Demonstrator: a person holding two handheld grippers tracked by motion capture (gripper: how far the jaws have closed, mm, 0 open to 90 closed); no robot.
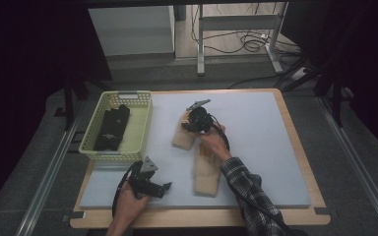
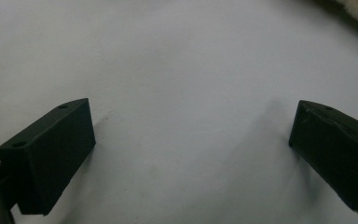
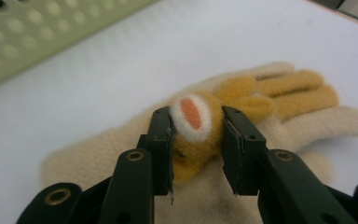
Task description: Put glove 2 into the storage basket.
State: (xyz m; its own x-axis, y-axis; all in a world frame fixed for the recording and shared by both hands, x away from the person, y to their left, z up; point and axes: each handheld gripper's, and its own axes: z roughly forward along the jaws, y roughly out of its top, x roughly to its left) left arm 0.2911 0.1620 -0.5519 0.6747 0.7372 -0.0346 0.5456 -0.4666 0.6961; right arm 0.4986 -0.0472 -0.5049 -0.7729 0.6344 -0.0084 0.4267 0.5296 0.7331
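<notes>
My right tongs point(image 3: 196, 122) are clamped on the plush ear patch of the beige glove point(image 3: 279, 109), just beside the basket point(image 1: 109, 101). Grab step; next is probably lift and carry into the basket. Left tongs point(image 1: 166, 187) apart, idle, nearer me than the basket.

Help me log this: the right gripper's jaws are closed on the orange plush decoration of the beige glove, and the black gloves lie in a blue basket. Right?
Not quite: the basket is pale yellow-green, as the high view shows. The rest stands.
</notes>
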